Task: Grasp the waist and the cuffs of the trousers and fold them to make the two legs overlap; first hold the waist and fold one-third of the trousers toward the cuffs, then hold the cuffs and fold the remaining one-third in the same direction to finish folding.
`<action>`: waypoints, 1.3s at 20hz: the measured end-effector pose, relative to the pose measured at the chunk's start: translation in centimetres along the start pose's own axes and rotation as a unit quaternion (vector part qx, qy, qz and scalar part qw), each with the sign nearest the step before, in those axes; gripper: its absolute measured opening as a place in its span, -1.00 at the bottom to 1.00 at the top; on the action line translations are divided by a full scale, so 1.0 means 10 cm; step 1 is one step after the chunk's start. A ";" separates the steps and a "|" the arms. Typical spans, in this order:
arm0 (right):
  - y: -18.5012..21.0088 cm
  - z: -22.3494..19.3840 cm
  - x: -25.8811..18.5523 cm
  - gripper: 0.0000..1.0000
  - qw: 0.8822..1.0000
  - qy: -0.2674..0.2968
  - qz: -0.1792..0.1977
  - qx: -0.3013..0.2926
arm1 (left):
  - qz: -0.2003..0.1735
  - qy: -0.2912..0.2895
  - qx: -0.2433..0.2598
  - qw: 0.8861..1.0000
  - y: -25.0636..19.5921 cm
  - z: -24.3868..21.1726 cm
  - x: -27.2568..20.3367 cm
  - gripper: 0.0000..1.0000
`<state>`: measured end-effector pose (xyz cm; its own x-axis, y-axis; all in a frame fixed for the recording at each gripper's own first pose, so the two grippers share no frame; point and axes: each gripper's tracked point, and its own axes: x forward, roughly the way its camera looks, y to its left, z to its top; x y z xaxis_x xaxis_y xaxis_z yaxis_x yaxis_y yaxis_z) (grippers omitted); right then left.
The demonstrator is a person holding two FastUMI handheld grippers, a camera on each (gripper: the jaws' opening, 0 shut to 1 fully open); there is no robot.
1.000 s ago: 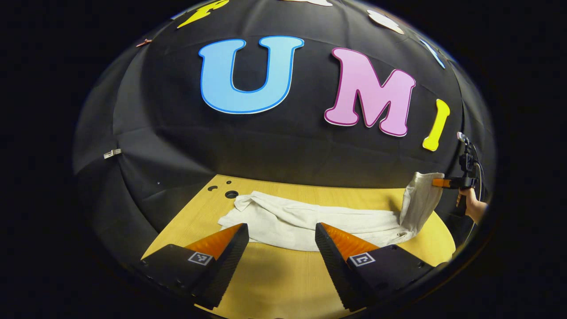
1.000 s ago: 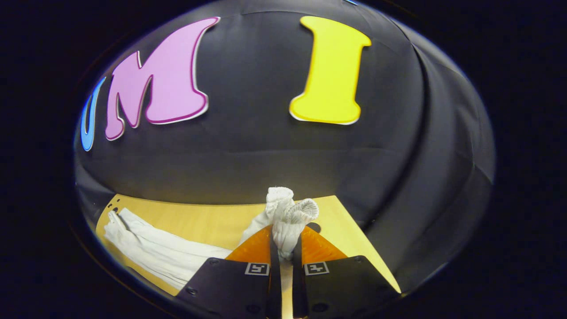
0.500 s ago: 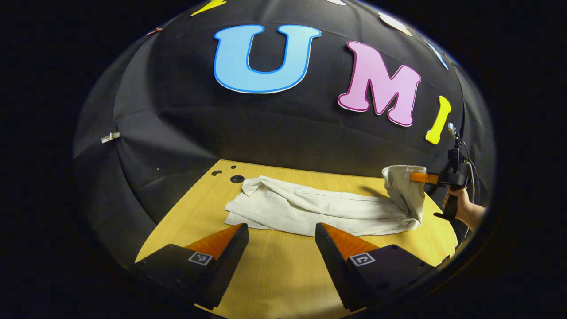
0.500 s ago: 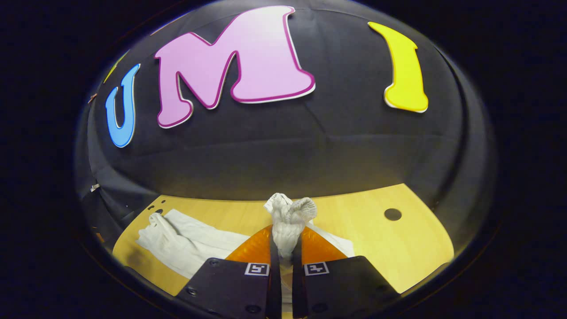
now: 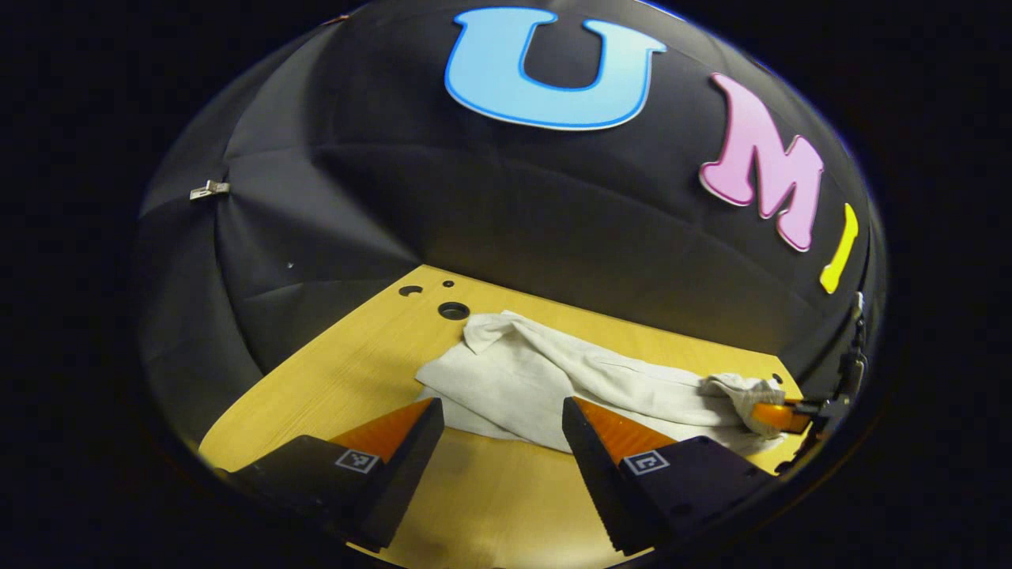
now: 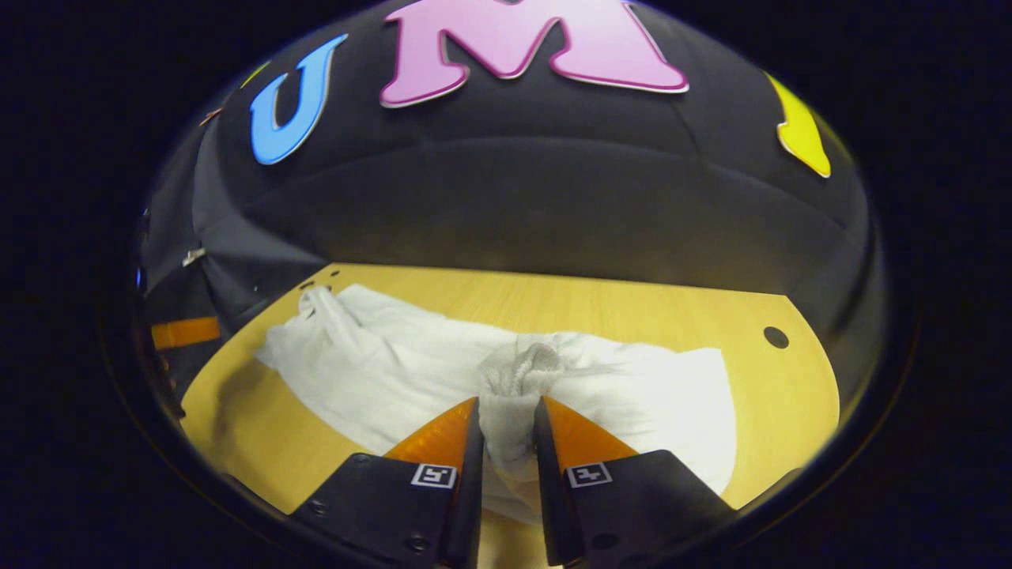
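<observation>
White trousers (image 5: pixel 553 379) lie stretched across the wooden table (image 5: pixel 332 371). My left gripper (image 5: pixel 500 411) hovers open just in front of their near edge, with nothing between its fingers. In the left gripper view, my right gripper (image 5: pixel 779 416) is low at the far right with a bunched end of the cloth in it. In the right gripper view, my right gripper (image 6: pixel 506 407) is shut on that ribbed, bunched end, held low over the flat trousers (image 6: pixel 379 363). The rest of the garment spreads left and right under it. A finger (image 6: pixel 186 332) of the left gripper shows at the left edge.
The table (image 6: pixel 632 316) has a round hole (image 6: pixel 775 337) near its right corner. Further holes (image 5: pixel 454 310) sit by the trousers' far-left end. Black cloth walls close in behind and to the sides of the table.
My right gripper has carried the held end from high at the table's right side down and inward, onto the rest of the trousers. The left gripper stayed open and shifted a little.
</observation>
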<state>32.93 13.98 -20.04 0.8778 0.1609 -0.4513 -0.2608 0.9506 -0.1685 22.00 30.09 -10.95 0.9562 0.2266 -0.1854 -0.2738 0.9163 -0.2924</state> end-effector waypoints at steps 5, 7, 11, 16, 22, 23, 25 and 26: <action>0.32 -0.23 -0.10 0.21 1.000 -0.008 0.013 -0.013 | 0.057 0.015 -0.008 0.998 0.20 -0.02 0.69 0.92; 0.30 -0.21 -0.23 0.70 0.999 -0.025 -0.011 -0.031 | 0.059 0.026 -0.010 0.998 0.18 -0.05 0.86 0.92; 0.26 -0.22 -0.71 0.96 0.998 -0.049 -0.038 -0.022 | 0.104 0.054 0.044 0.992 0.21 -0.13 1.13 0.92; 0.10 -0.60 -1.28 0.96 0.995 -0.018 -0.093 0.032 | 0.117 0.099 0.086 0.984 0.21 -0.38 1.35 0.92; 0.19 -0.99 -1.79 0.96 0.995 0.032 -0.085 0.036 | 0.104 0.105 0.048 0.988 0.28 -0.43 1.33 0.94; 0.22 -1.04 -1.88 0.96 0.995 0.040 -0.086 0.045 | 0.086 0.113 0.060 0.988 0.21 -0.41 1.33 0.88; 0.30 -1.09 -2.07 0.96 0.992 0.057 -0.088 0.064 | 0.062 0.127 0.070 0.987 0.11 -0.45 1.36 0.38; 0.32 -1.09 -2.16 0.96 0.992 0.061 -0.088 0.070 | 0.055 0.131 0.074 0.987 0.08 -0.47 1.37 0.25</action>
<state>8.79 10.70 -20.40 0.8473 -0.0363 -0.5298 -0.0416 0.9901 -0.1343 34.34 32.35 -18.15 0.8565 0.2516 -0.4507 -0.3376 0.9336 -0.1202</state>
